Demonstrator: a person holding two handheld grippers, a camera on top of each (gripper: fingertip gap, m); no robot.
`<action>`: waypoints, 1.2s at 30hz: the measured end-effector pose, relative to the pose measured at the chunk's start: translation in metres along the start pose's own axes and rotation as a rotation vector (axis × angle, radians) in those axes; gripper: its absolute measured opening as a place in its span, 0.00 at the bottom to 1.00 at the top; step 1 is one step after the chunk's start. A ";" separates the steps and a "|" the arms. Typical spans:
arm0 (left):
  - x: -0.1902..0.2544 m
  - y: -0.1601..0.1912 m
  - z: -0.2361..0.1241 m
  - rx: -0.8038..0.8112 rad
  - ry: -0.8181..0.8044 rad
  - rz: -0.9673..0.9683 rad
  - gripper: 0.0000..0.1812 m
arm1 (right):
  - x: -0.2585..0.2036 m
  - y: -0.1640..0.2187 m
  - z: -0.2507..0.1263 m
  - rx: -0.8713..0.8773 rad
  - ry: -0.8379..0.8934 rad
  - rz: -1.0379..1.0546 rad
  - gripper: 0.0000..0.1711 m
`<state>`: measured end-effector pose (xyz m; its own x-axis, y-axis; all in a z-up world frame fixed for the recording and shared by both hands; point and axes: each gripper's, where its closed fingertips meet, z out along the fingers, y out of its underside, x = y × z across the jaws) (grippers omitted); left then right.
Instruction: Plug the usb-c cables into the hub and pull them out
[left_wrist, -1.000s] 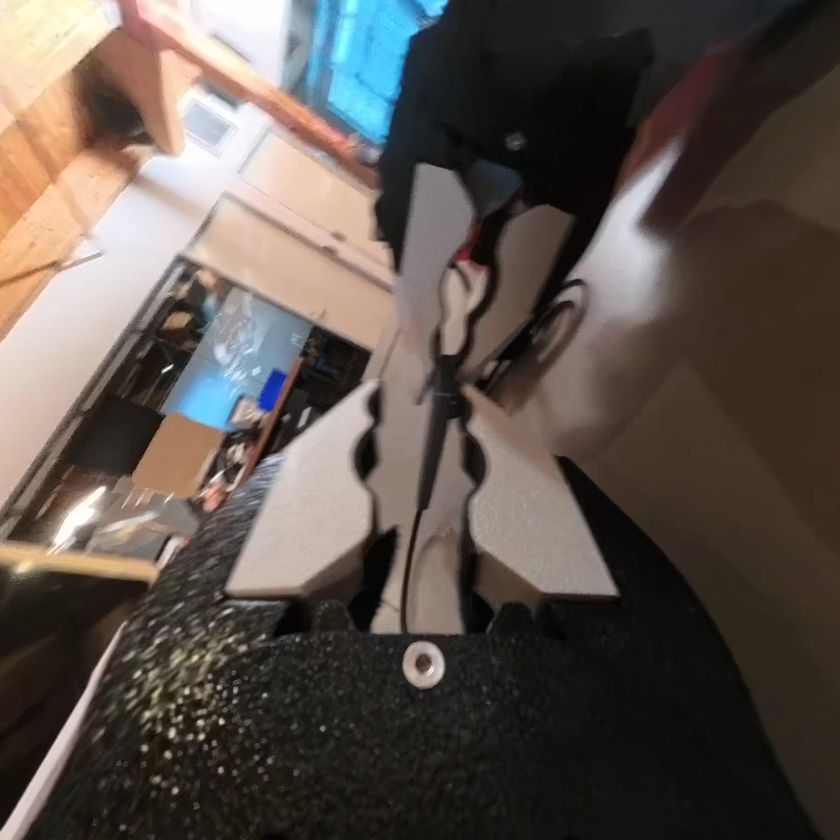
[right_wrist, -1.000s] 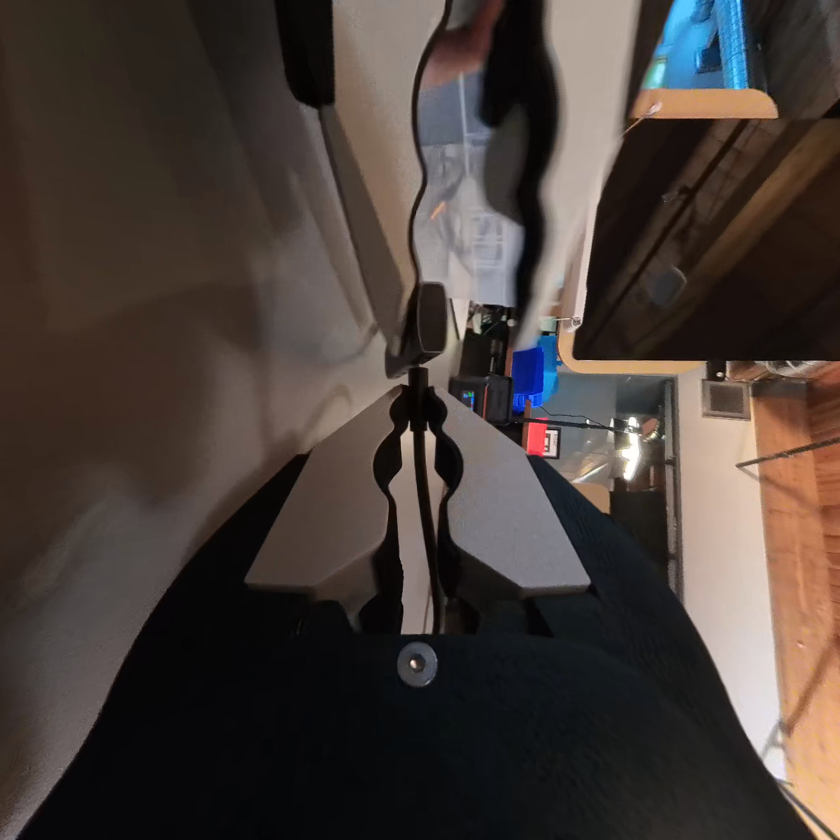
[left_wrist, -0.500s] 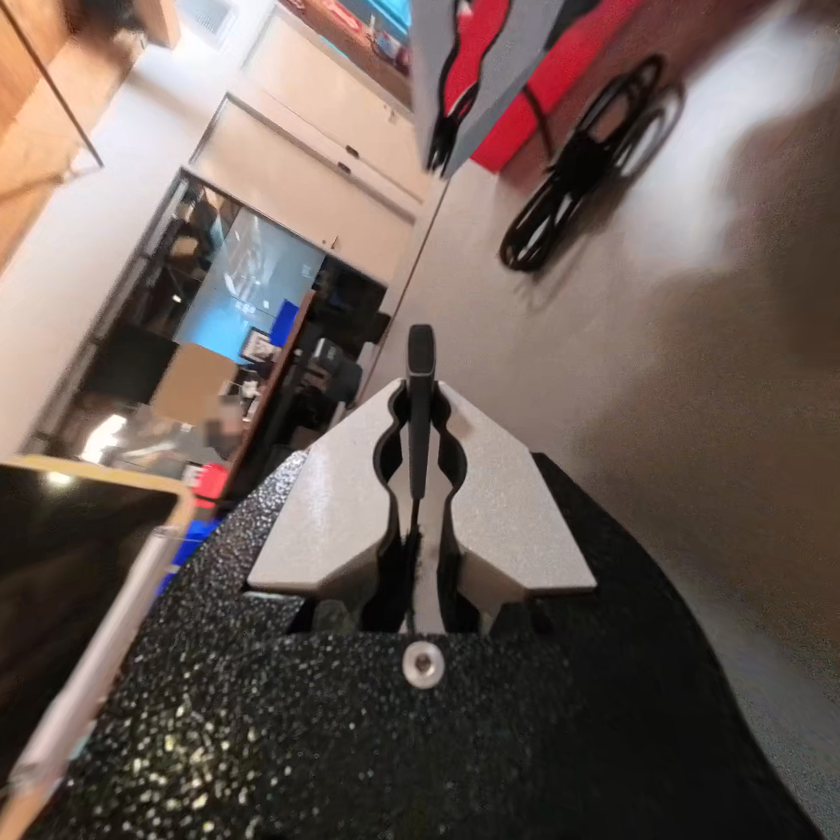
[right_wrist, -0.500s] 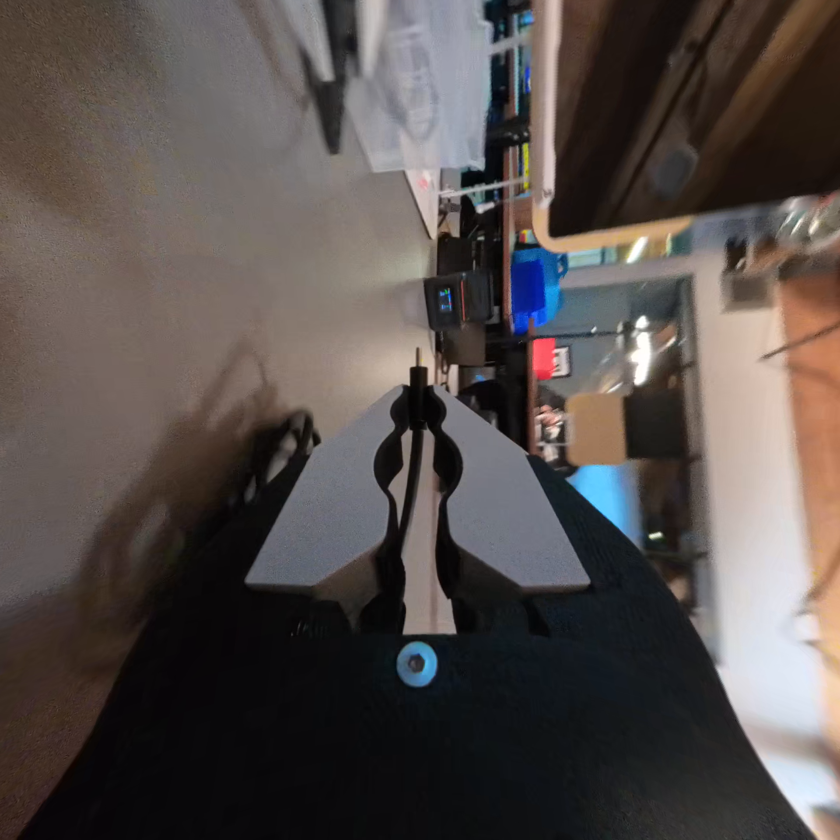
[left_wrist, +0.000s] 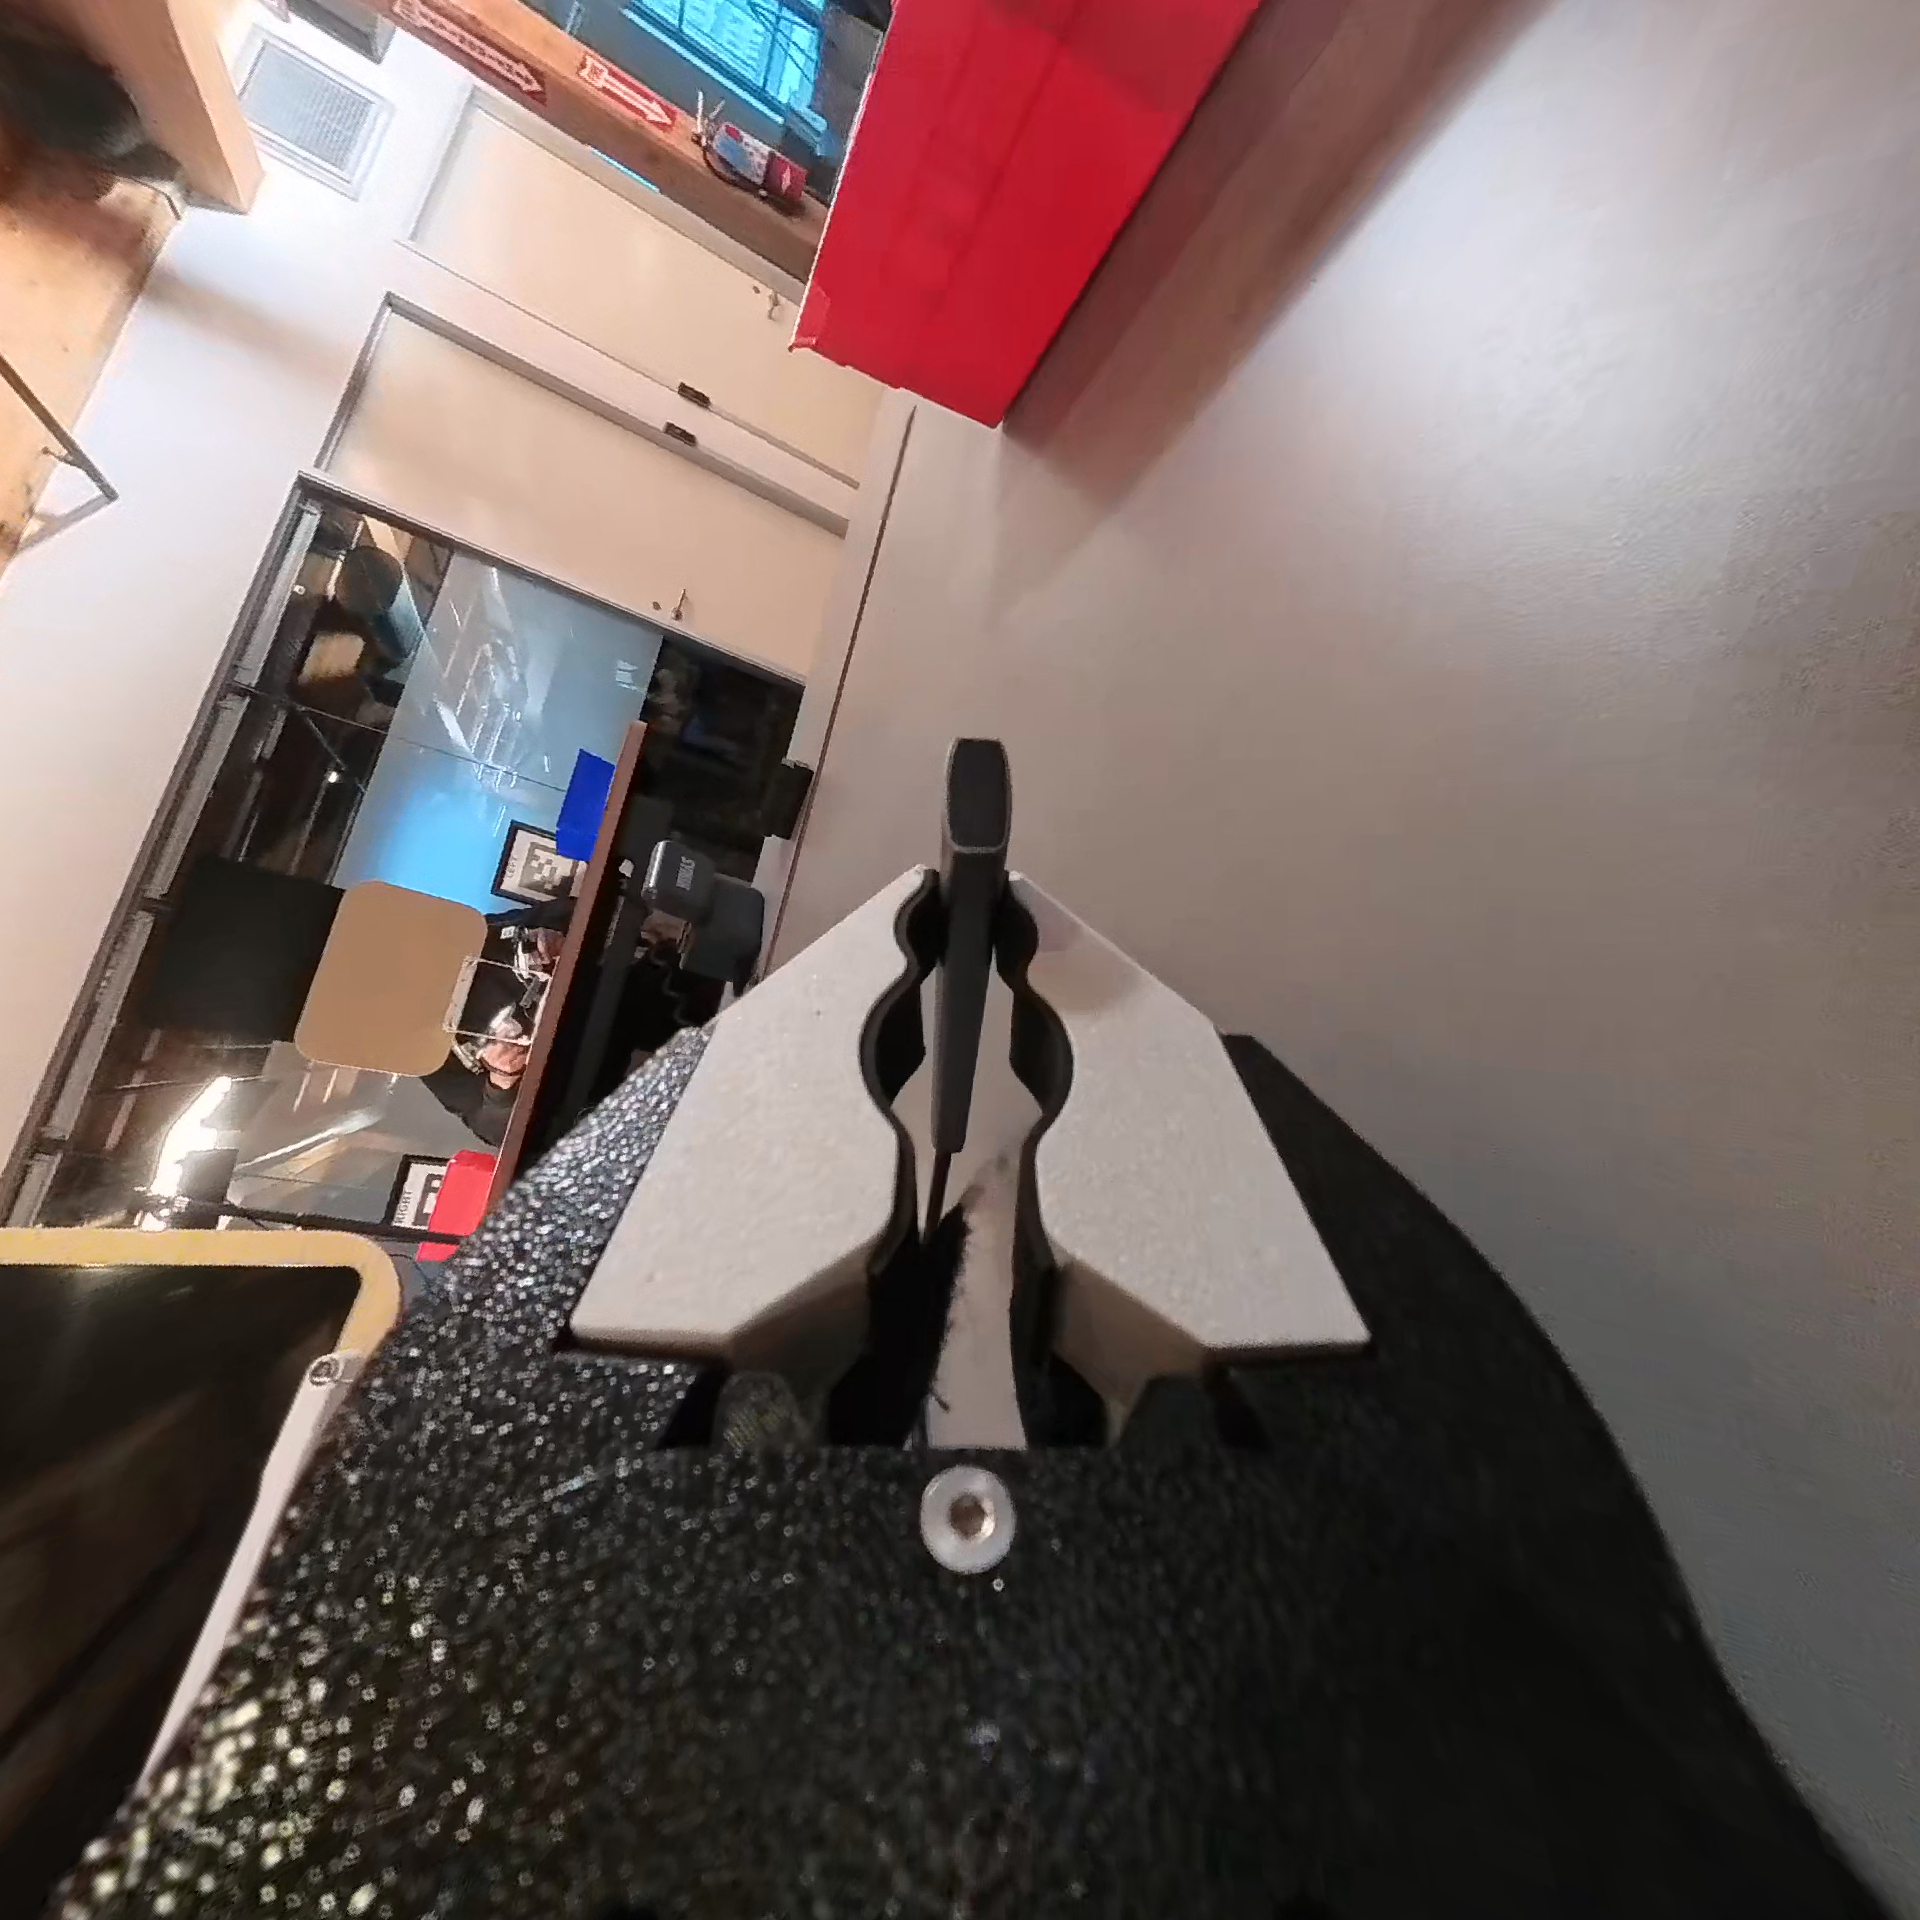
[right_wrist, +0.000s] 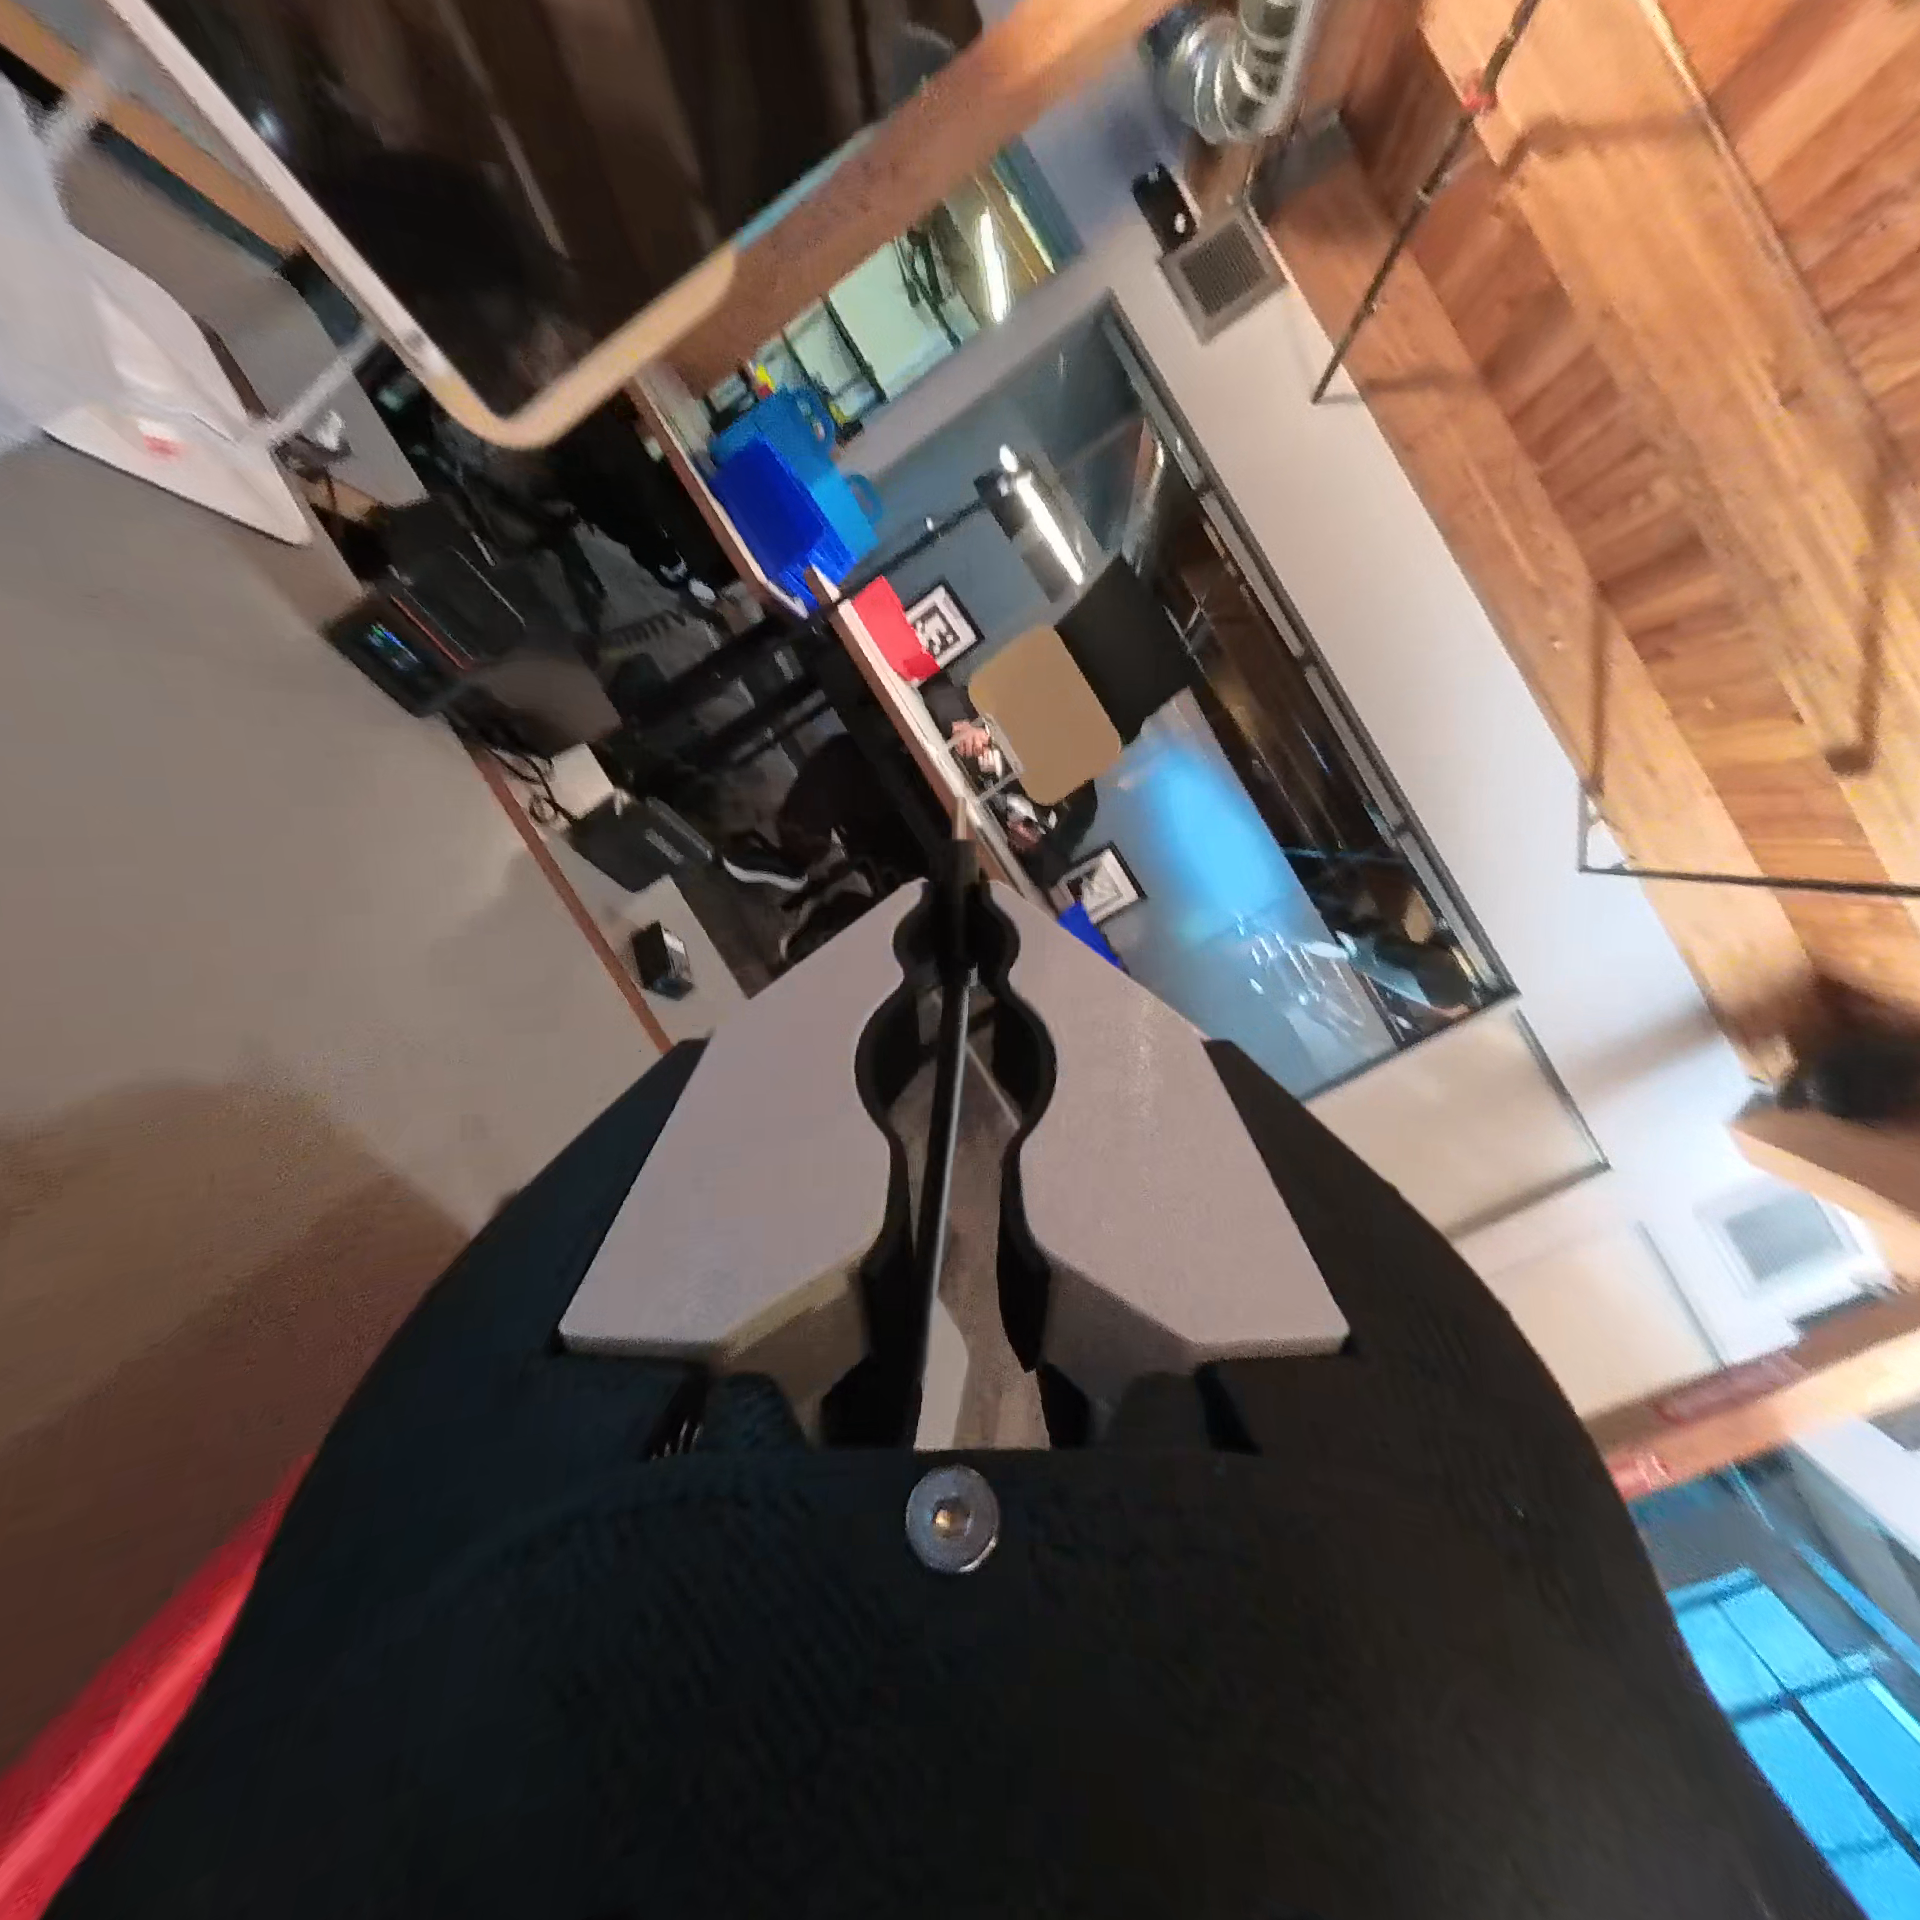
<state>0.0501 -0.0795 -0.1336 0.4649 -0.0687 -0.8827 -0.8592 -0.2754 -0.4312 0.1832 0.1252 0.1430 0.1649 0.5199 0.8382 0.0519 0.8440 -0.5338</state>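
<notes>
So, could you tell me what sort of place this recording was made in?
Probably an open-plan office or lab workspace: a grey table in front, a glass-walled room behind, desks with a black office chair, and exposed wooden ceiling beams.

This looks like an open office or lab workspace: a pale grey desk (left_wrist: 1455, 623) runs toward a glass-walled room (left_wrist: 436, 790) with dark office chairs (left_wrist: 717, 914) and monitors behind it. Exposed wooden ceiling beams (right_wrist: 1662, 416), a metal air duct (right_wrist: 1236, 52) and wall vents (right_wrist: 1221, 270) give it a converted-loft feel. Printed square marker tags in frames (right_wrist: 940, 629), blue plastic bins (right_wrist: 790, 488) and a red box (left_wrist: 997, 187) on the desk suggest a robotics or test setting.
</notes>
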 end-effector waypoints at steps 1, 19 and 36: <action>0.000 0.000 0.000 0.002 -0.001 0.002 0.04 | 0.004 0.012 -0.001 -0.032 -0.004 0.003 0.03; 0.009 -0.017 -0.013 0.184 0.063 0.014 0.04 | -0.177 0.029 0.019 -0.162 -0.422 -0.124 0.37; 0.004 -0.065 -0.046 0.444 0.015 -0.031 0.22 | -0.346 -0.051 0.054 0.369 -0.613 -0.224 0.05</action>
<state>0.1170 -0.1059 -0.1004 0.4919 -0.0822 -0.8668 -0.8518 0.1608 -0.4986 0.0705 -0.0903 -0.1139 -0.3949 0.2190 0.8923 -0.3319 0.8716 -0.3608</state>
